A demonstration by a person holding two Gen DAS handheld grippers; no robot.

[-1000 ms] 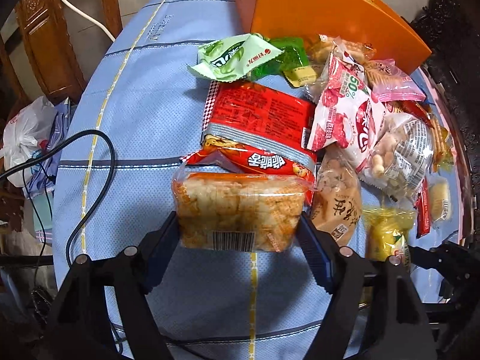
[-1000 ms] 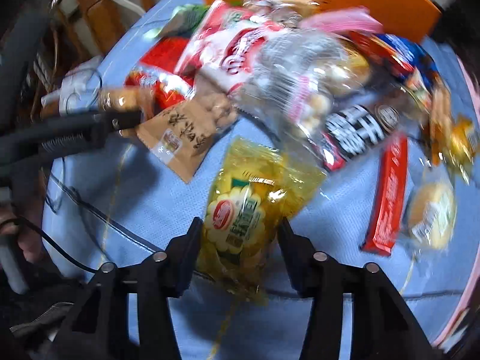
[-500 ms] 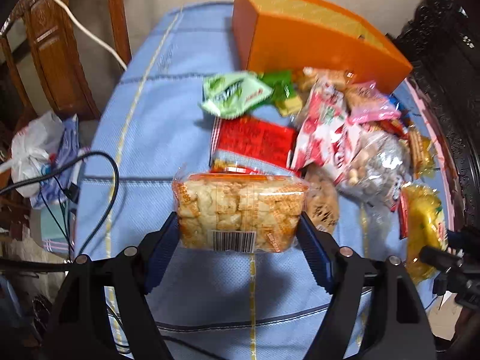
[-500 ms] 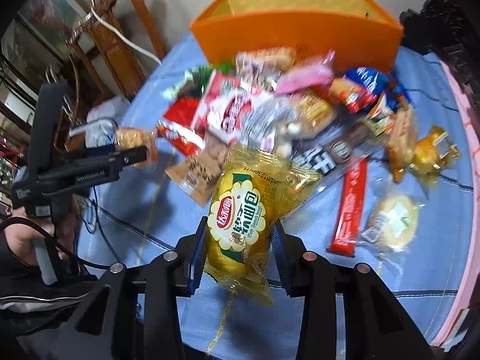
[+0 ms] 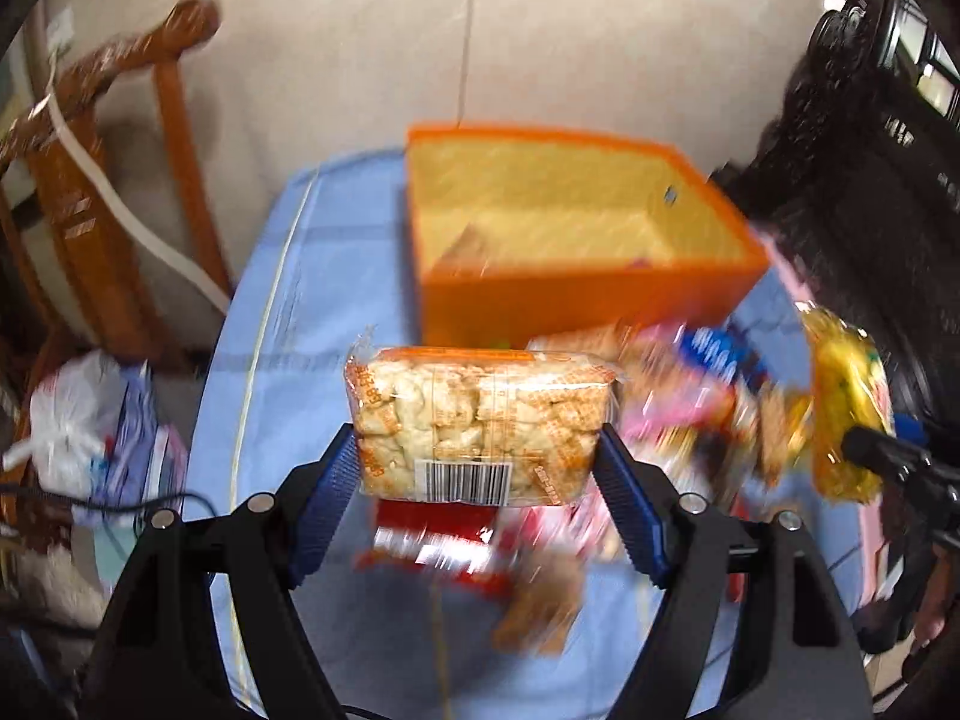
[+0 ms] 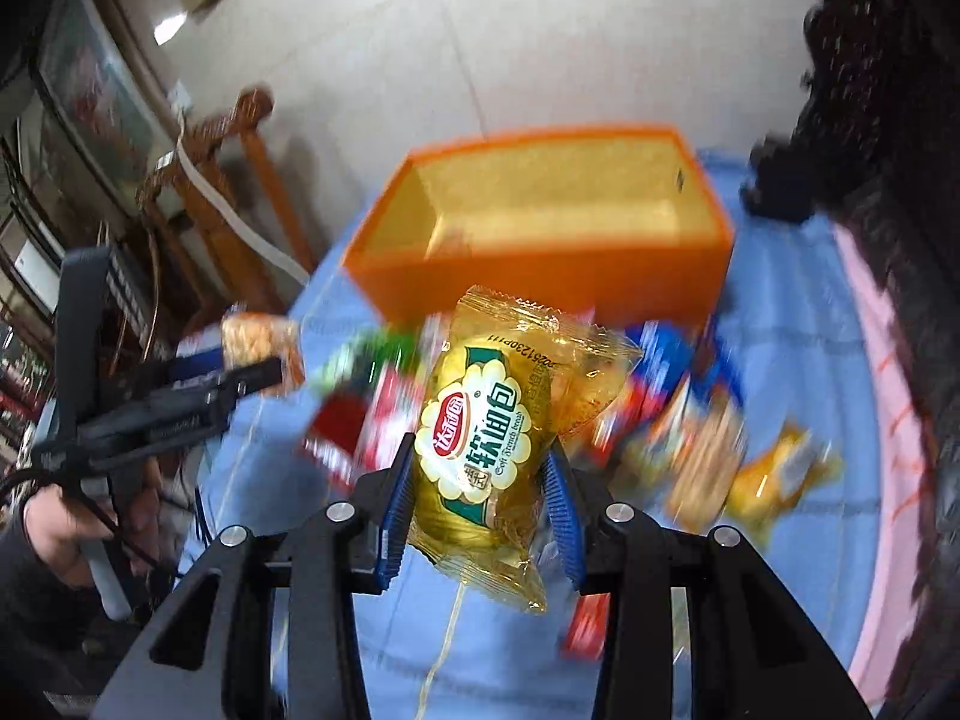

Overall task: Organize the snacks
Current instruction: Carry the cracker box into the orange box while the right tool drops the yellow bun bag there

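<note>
Left gripper (image 5: 480, 480) clamped on clear rice-cracker pack (image 5: 480, 423), blue pads (image 5: 327, 510) pressed to both short ends, pack crosswise, barcode facing camera, lifted above table. Right gripper (image 6: 480, 492) clamped on yellow soft-bread packet (image 6: 498, 438), pinched at lower half, top half leaning up and right past fingertips, crimped bottom edge hanging below pads. Both packs held in air, short of orange box (image 5: 576, 240); box open-topped, at far end of table, something small and brownish inside near left corner, not identifiable.

From right wrist view, left gripper (image 6: 252, 372) seen at left with cracker pack (image 6: 261, 345) at its tip, person's hand (image 6: 60, 516) on handle. From left wrist view, yellow packet (image 5: 849, 408) visible at right edge beside dark right-gripper tip.

Blue cloth with pale yellow stripes (image 5: 270, 330) over table; pink edge strip (image 6: 882, 390) on right side. Loose snack pile (image 5: 690, 414) between grippers and box, red packet (image 5: 438, 540) directly under cracker pack. Wooden chair (image 5: 102, 192) with white cable left of table, white plastic bag (image 5: 78, 426) on floor below, pale tiled floor behind box, dark carved furniture (image 5: 870, 150) at right.

Pile heavily motion-blurred in both views, labels unreadable, item count unclear. Green wrapper (image 6: 372, 354) partly hidden behind yellow packet. Near table edge cut off by gripper bodies.
</note>
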